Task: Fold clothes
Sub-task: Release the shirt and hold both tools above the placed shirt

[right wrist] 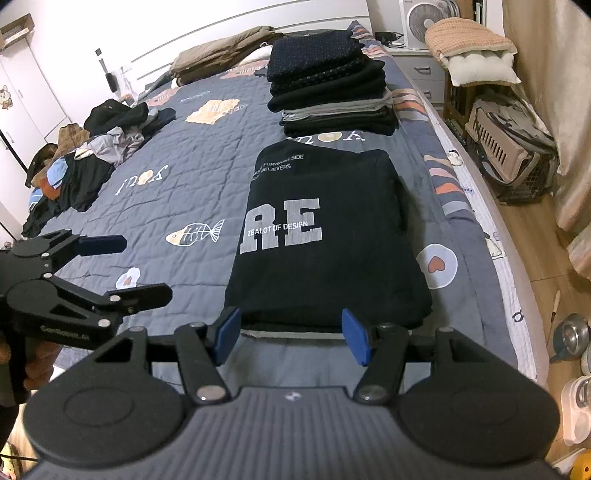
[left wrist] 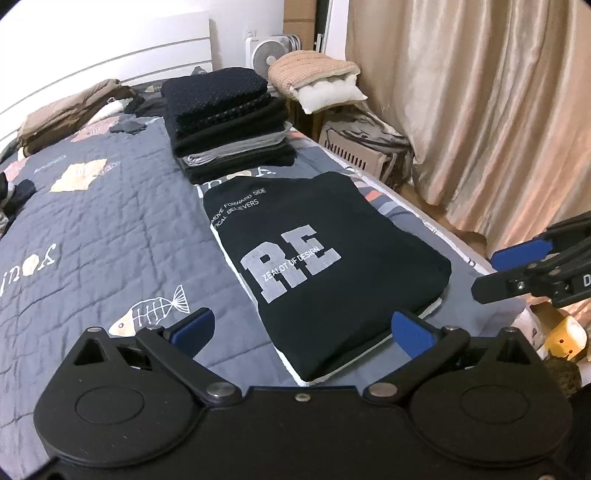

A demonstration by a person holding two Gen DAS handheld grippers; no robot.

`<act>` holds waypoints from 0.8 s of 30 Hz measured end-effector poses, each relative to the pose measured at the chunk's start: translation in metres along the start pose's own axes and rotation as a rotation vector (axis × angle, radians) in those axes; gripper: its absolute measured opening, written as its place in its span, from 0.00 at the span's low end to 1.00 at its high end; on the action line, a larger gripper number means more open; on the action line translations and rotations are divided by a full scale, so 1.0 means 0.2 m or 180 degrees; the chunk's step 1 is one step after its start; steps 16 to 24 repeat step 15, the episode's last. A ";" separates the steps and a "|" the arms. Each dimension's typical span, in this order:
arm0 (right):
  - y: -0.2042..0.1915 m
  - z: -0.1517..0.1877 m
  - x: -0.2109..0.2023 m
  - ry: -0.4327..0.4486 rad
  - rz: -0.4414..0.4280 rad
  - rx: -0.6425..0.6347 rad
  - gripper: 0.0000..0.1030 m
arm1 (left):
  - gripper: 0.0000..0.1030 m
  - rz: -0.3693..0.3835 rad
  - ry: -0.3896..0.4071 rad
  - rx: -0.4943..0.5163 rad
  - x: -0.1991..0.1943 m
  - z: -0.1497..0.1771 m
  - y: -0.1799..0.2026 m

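A folded black sweatshirt (left wrist: 332,229) (right wrist: 332,266) with grey "RE" lettering lies flat on the grey quilt (left wrist: 110,229) near the bed's right edge. My left gripper (left wrist: 303,330) is open, its blue pads spread wide over the sweatshirt's near corner without touching it. My right gripper (right wrist: 291,334) is also open, just short of the sweatshirt's near hem, with nothing pinched. Each gripper shows in the other's view: the right gripper (left wrist: 495,271) is beside the sweatshirt's right side, and the left gripper (right wrist: 144,267) is off its left side.
A tall stack of folded dark clothes (left wrist: 229,122) (right wrist: 332,85) stands behind the sweatshirt. Unfolded clothes (right wrist: 92,155) are heaped at the bed's far left. A curtain (left wrist: 480,110), a pet carrier (right wrist: 506,147), a fan (right wrist: 424,18) and cushions (right wrist: 472,51) line the right.
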State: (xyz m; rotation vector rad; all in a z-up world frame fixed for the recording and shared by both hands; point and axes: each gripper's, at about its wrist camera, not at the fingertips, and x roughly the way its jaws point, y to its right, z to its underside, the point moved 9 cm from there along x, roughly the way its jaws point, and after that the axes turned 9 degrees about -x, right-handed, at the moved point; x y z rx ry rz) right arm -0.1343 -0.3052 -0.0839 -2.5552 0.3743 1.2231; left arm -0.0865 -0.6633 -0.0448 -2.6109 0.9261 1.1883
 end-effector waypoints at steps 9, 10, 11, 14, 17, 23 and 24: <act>0.00 0.01 0.02 -0.0022 -0.0010 0.0020 0.58 | 1.00 0.0030 0.0030 0.0067 -0.01 0.00 0.02; 0.00 0.00 0.02 -0.0024 -0.0013 0.0020 0.58 | 1.00 0.0027 0.0018 0.0075 0.00 0.00 0.02; 0.00 0.00 0.02 -0.0024 -0.0014 0.0019 0.58 | 1.00 0.0025 0.0006 0.0083 0.00 0.00 0.02; 0.00 0.00 0.02 -0.0025 -0.0018 0.0005 0.58 | 1.00 0.0010 -0.0010 0.0096 0.01 0.01 0.02; 0.00 0.00 0.02 -0.0027 -0.0018 0.0002 0.58 | 1.00 0.0002 -0.0008 0.0097 0.01 0.01 0.02; 0.00 0.00 0.02 -0.0027 -0.0018 0.0002 0.58 | 1.00 0.0002 -0.0008 0.0097 0.01 0.01 0.02; 0.00 0.00 0.02 -0.0027 -0.0018 0.0002 0.58 | 1.00 0.0002 -0.0008 0.0097 0.01 0.01 0.02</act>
